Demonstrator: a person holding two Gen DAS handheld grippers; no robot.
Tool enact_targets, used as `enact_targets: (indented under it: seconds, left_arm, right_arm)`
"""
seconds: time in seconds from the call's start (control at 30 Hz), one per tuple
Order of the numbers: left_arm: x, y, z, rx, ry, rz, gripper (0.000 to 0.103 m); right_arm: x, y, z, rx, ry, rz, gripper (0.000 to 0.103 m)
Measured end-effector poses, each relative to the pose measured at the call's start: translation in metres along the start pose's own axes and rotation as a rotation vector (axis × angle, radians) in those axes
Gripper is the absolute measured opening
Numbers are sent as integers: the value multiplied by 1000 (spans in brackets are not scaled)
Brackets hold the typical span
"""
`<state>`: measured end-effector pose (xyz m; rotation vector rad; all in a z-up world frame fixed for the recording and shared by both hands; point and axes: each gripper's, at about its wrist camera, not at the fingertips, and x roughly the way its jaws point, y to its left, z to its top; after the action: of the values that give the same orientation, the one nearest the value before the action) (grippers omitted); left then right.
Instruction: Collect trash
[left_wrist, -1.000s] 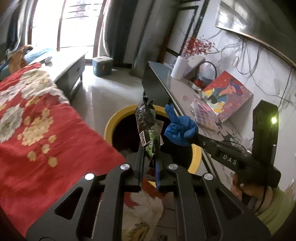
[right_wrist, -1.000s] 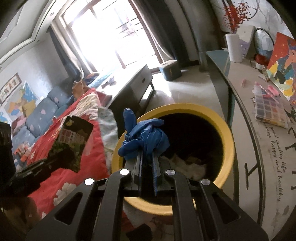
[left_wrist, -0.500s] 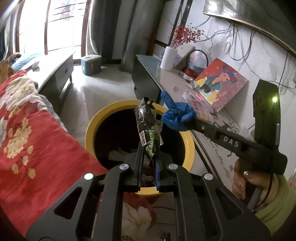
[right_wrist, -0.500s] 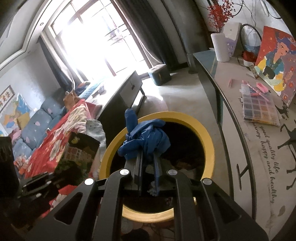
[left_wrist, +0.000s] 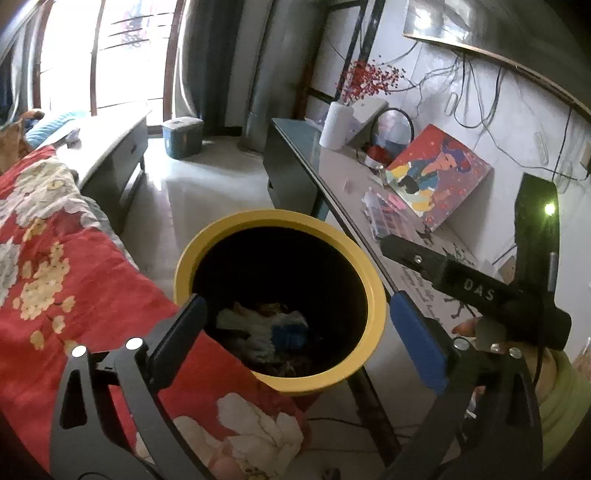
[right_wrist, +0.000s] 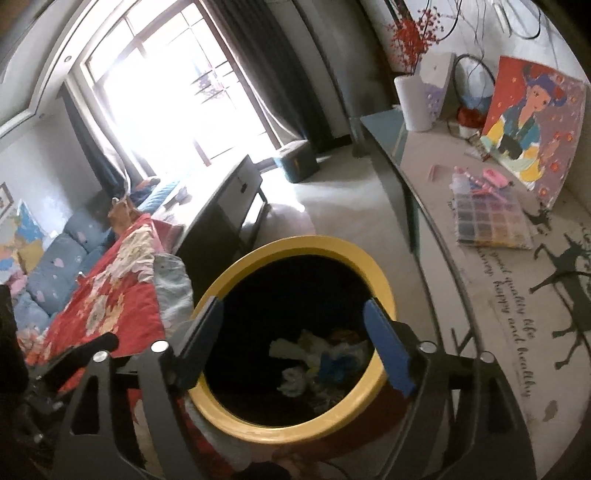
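- Left hand-held gripper (left_wrist: 295, 332): jaws spread wide, nothing between them. One finger sits at the near-left rim of the yellow bin (left_wrist: 373, 295); the blue-padded finger sits just outside its right rim.
- Right hand-held gripper (right_wrist: 295, 343): jaws spread wide, holding nothing. Both fingers straddle the bin opening from above.
- Yellow bin: upright on the floor, black interior, between the red floral blanket (left_wrist: 55, 277) on its left and the table (right_wrist: 461, 295) on its right.
- Trash (left_wrist: 258, 325): lies at the bottom of the bin. Pale crumpled pieces and a blue glove (right_wrist: 338, 363) are visible; other items are too dark to identify.
- Table, right of the bin: carries a bead organizer box (right_wrist: 491, 221), a painted canvas (right_wrist: 532, 122) leaning at the wall, and a white paper roll (right_wrist: 413, 103) at its far end.
- Beyond the bin: a low dark cabinet (right_wrist: 229, 206), a teal box (left_wrist: 183, 134) on the floor, and a bright window (right_wrist: 177, 92).
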<state>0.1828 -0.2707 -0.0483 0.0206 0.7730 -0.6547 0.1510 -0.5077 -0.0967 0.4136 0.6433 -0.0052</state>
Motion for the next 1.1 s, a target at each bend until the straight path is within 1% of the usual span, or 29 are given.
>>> enact_targets:
  seconds: [0.1, 0.27, 0.4, 0.5, 0.77, 0.9, 1.0, 1.1]
  left_arm:
    - [-6, 2, 0, -7, -8, 5, 92]
    - [-19, 7, -4, -15, -18, 43, 92]
    - [-32, 15, -5, -36, -39, 66, 92]
    - [-44, 22, -7, -54, -59, 99, 92]
    - [-75, 46, -14, -106, -95, 167, 92]
    - [-93, 61, -23, -141, -121, 206, 92]
    - [-107, 73, -29, -172, -145, 230, 92]
    - [-124, 81, -36, -185, -193, 271, 92]
  right_arm:
    - [-7, 3, 0, -24, -18, -15, 83]
    - [-18, 11, 2, -57, -54, -31, 89]
    - [-25, 22, 0, -79, -68, -17, 93]
    - [-29, 35, -2, -110, -79, -8, 96]
    - [-38, 72, -9, -176, -101, 23, 96]
    - [-41, 89, -14, -217, -109, 45, 96]
    - [-44, 104, -19, -251, -118, 65, 96]
    - [-47, 119, -25, -283, -130, 90, 96]
